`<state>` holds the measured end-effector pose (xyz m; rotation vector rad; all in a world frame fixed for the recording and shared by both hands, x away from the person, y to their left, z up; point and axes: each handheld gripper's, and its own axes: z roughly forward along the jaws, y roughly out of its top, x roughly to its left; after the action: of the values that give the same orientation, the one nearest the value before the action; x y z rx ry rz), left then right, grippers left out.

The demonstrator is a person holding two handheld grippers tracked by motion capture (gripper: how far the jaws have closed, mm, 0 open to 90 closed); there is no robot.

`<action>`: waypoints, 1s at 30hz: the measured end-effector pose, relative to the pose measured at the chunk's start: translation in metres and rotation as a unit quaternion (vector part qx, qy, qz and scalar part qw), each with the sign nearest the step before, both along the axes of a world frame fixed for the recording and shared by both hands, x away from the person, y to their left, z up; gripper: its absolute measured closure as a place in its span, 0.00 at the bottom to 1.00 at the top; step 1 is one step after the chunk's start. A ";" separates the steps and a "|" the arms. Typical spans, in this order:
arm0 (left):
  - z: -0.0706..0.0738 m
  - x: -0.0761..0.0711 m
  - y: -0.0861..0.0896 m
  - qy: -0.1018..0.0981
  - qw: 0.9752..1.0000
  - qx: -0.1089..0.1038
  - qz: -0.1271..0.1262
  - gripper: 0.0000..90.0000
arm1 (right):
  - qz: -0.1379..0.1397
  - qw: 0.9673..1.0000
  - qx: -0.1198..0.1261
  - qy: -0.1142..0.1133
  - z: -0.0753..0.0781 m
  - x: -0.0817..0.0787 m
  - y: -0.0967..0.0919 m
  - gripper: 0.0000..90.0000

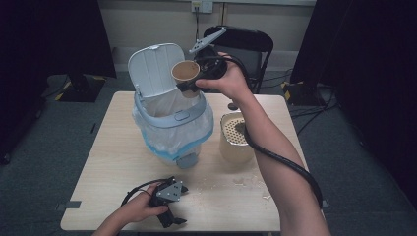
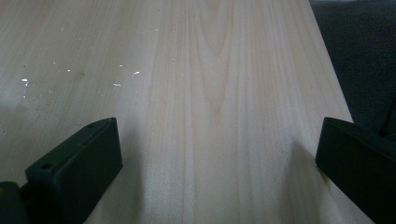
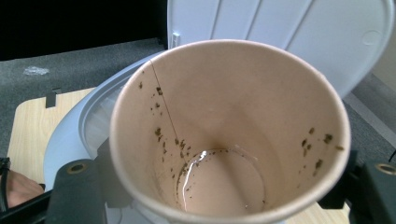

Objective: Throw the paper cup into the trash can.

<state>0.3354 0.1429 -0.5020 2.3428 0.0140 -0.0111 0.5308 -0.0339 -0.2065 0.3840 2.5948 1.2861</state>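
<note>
A: R gripper?
B: Raised over the bin, jaws clamped on a paper cup. High view: cup tipped on its side, mouth facing the camera, just in front of the bin's raised lid.
A: Cup contents?
B: Right gripper view looks straight in: cup has dark specks on the inner wall and a little wet residue at the bottom. One jaw on each side of the cup wall.
A: Bin details?
B: White/grey, clear bag liner hanging over the outside, lid flipped up at the back. Sits mid-table, cup above its opening.
A: L gripper?
B: Low at the near table edge, in the person's left hand. Left gripper view: jaws wide apart, bare wood table between them, holding nothing. A few white crumbs on the wood.
A: Anything else on the table?
B: Beige container w/ a perforated strainer insert on top, just right of the bin, some dark bits in the strainer. Crumbs scattered near it. Black chair behind the table.
A: Grippers close?
B: No, well apart.
</note>
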 end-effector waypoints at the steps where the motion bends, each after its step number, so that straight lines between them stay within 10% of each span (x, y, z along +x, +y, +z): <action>1: 0.000 0.000 0.000 0.000 1.000 0.000 0.000 0.00 | 0.002 1.000 0.001 0.001 -0.001 0.001 0.002 0.29; 30: 0.000 0.000 0.000 0.000 1.000 0.000 0.000 0.00 | 0.010 0.999 0.013 0.033 -0.018 0.002 0.026 0.16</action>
<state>0.3354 0.1429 -0.5020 2.3426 0.0141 -0.0111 0.5325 -0.0075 -0.2246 0.4137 2.6438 1.3370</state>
